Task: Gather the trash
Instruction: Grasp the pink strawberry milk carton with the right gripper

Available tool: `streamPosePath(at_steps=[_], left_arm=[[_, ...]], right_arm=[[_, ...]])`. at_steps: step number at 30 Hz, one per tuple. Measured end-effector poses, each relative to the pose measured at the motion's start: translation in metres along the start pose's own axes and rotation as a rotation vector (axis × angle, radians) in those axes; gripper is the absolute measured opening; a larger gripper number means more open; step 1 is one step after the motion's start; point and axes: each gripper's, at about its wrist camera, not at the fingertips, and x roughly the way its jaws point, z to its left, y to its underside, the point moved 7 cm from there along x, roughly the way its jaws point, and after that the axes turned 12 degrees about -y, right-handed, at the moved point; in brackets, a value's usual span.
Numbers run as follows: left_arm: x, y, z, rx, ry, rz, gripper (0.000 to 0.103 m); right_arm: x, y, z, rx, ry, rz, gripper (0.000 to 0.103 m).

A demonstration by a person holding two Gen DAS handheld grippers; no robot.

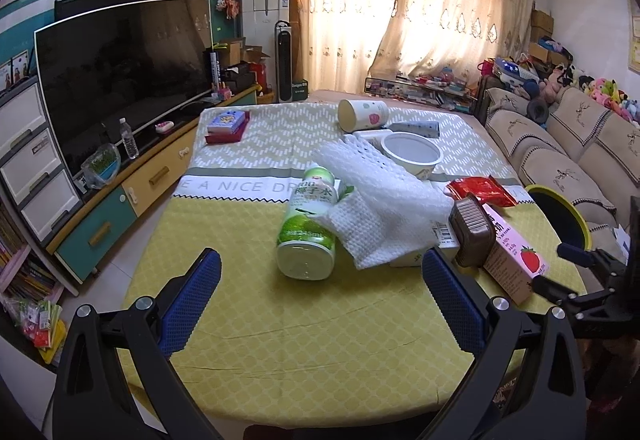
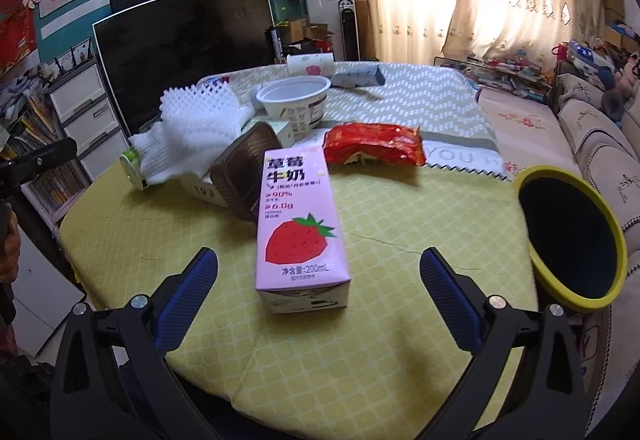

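**Trash lay on the yellow table, both claws released**

The table [image 1: 248,304] with a yellow cloth stood in a living room. The left gripper [image 1: 320,280] was spread wide and held nothing; just ahead of it lay a green bottle [image 1: 308,228], and to its right white foam netting [image 1: 380,200]. The right gripper [image 2: 319,276] was also spread, with the pink strawberry milk carton [image 2: 300,228] lying between its fingers, untouched. Beyond it lay a red wrapper [image 2: 374,144]; to the right stood the yellow-rimmed bin [image 2: 524,180].
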Motion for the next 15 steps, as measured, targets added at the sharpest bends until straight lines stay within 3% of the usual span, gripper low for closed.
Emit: streamPosePath(at_steps=[1,6,10,15], left_arm=[[0.001,0.0,-0.001,0.001,0.002,0.001,0.099],[0.005,0.002,-0.007,0.009,0.017,0.009,0.099],[0.009,0.003,-0.011,0.013,0.022,0.019,0.099],[0.011,0.002,-0.014,0.016,0.026,0.023,0.099]], right_arm=[[0.003,0.002,0.0,0.004,-0.008,0.007,0.093],[0.018,0.009,-0.004,0.012,-0.022,0.044,0.064],[0.024,0.013,-0.004,0.007,-0.031,0.058,0.063],[0.026,0.014,-0.003,-0.002,-0.05,0.062,0.049]])
